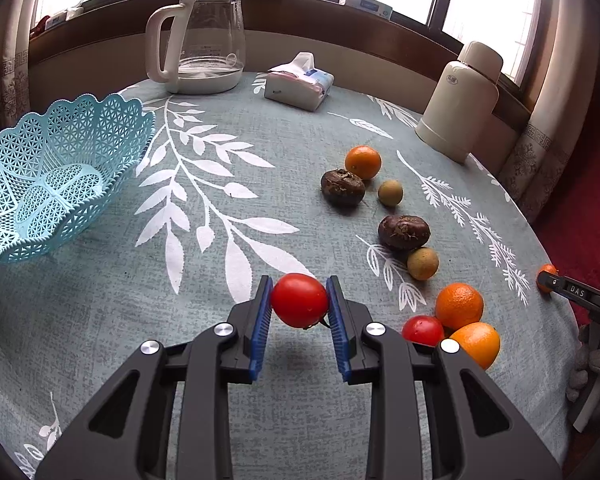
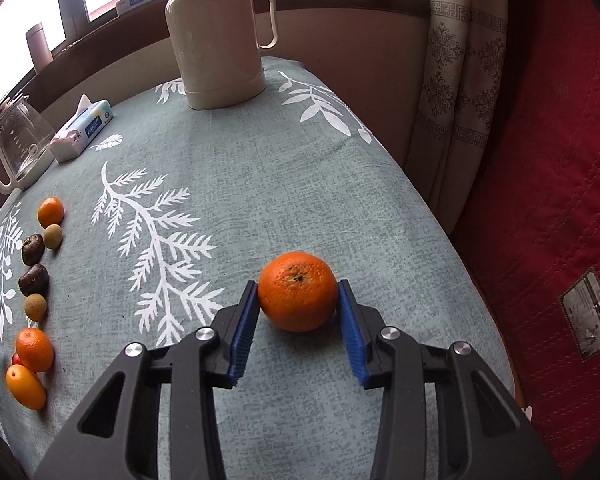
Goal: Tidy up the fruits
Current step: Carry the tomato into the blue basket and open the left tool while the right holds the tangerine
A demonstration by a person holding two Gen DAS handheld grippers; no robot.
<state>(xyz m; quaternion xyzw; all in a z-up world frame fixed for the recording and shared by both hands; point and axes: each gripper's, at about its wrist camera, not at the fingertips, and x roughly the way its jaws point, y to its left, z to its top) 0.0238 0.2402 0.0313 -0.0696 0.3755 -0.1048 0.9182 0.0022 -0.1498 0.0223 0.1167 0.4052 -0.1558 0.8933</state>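
Note:
My left gripper (image 1: pixel 299 282) is shut on a red tomato (image 1: pixel 299 300), held just above the tablecloth with its shadow underneath. The light blue lattice basket (image 1: pixel 60 176) stands empty at the far left. My right gripper (image 2: pixel 298 284) is shut on an orange (image 2: pixel 297 297) near the table's right edge; both blue pads (image 2: pixel 246 320) press its sides. In the left wrist view that gripper (image 1: pixel 548 280) shows at the right edge. Loose fruit lies between them: oranges (image 1: pixel 459 306) (image 1: pixel 363 162), a second tomato (image 1: pixel 423 330), two dark wrinkled fruits (image 1: pixel 404 232) and two small tan fruits (image 1: pixel 422 264).
A glass kettle (image 1: pixel 204 40), a tissue pack (image 1: pixel 298 84) and a cream thermos jug (image 1: pixel 460 100) stand along the table's far side. A red padded surface (image 2: pixel 548 200) lies beyond the right table edge. The leaf-print tablecloth (image 1: pixel 204 200) is bare between basket and fruit.

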